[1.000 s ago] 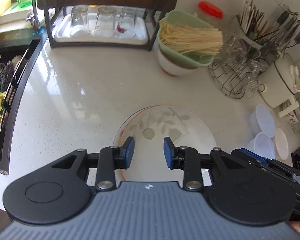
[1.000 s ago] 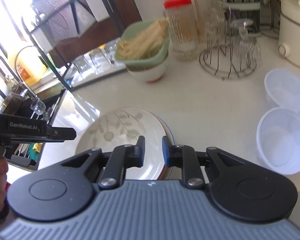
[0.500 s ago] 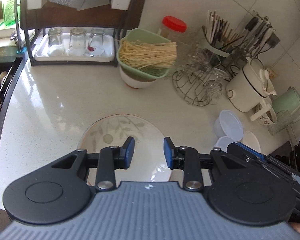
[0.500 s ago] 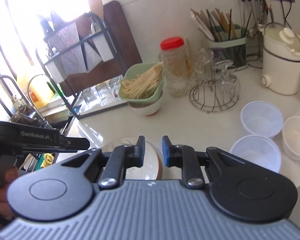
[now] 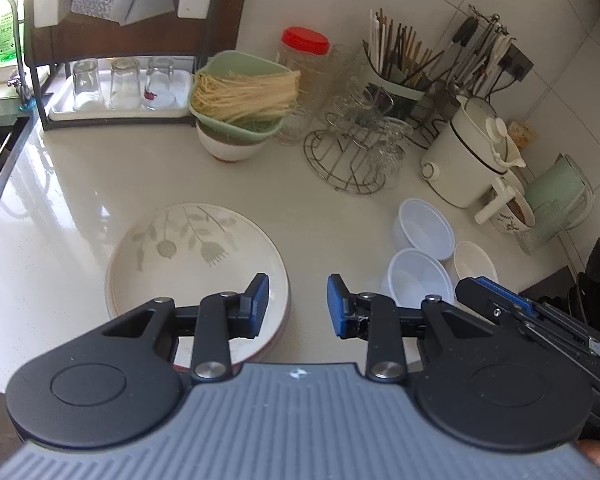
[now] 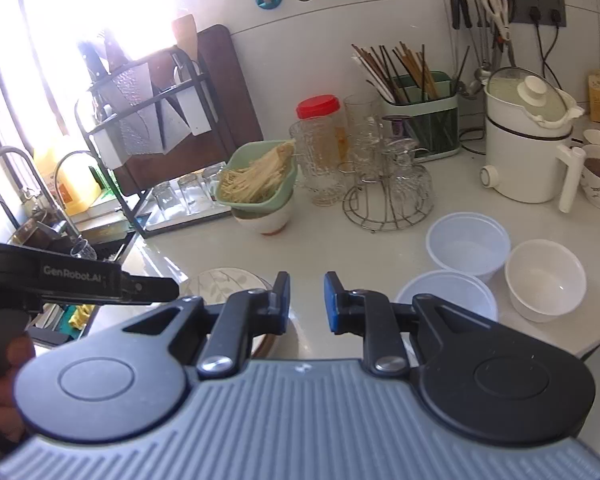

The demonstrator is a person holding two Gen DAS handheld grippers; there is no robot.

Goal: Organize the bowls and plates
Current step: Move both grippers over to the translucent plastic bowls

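A pale stone countertop (image 5: 80,184) fills both views, with a dark dish rack (image 5: 112,40) holding upturned glasses at the upper left and a white electric pot (image 6: 528,152) at the right. The leaf-patterned plate (image 5: 196,256) lies at lower left of centre in the left wrist view, stacked on another plate whose reddish rim shows beneath it, well apart from three white bowls (image 5: 424,236) clustered together at the right, while a green basket of noodles (image 5: 240,96) sits on a bowl behind, beside a wire glass stand (image 5: 352,156). The left gripper (image 5: 298,300) hangs above the plate's right edge with jaws moderately apart and empty, and the right gripper (image 6: 307,300) hovers between plate and bowls, parted narrowly, holding nothing.
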